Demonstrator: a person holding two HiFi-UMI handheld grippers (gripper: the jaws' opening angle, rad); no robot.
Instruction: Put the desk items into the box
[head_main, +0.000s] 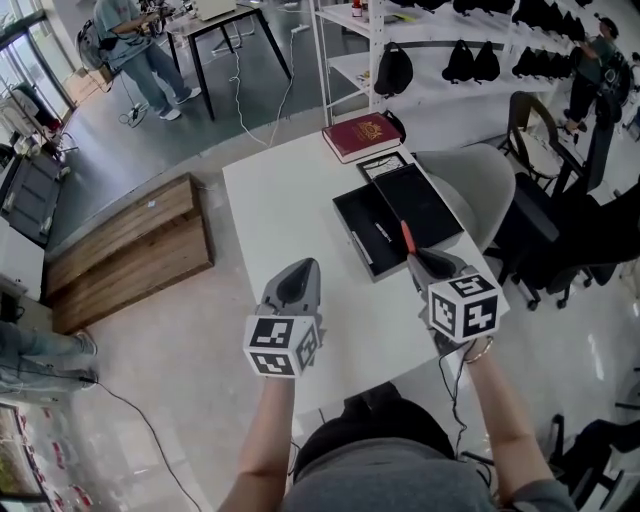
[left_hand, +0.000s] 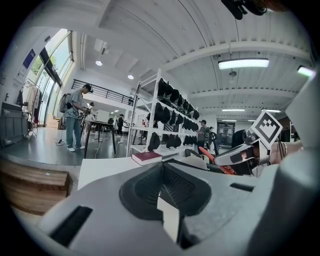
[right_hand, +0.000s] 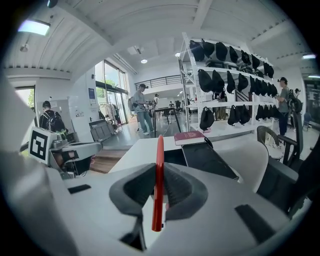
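Two grippers hover over the table (head_main: 280, 210): the left gripper (head_main: 306, 266), jaws together and empty, idles aside; the right gripper (head_main: 412, 256) pinches a red pen (head_main: 405, 235) just beside the open box (head_main: 346, 226), probably ready to drop it in.

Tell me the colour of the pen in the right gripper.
The pen is red; clearest in the right gripper view.

White shelving (head_main: 430, 92) and a wooden platform (head_main: 125, 250) stand on grey floor (head_main: 150, 160).
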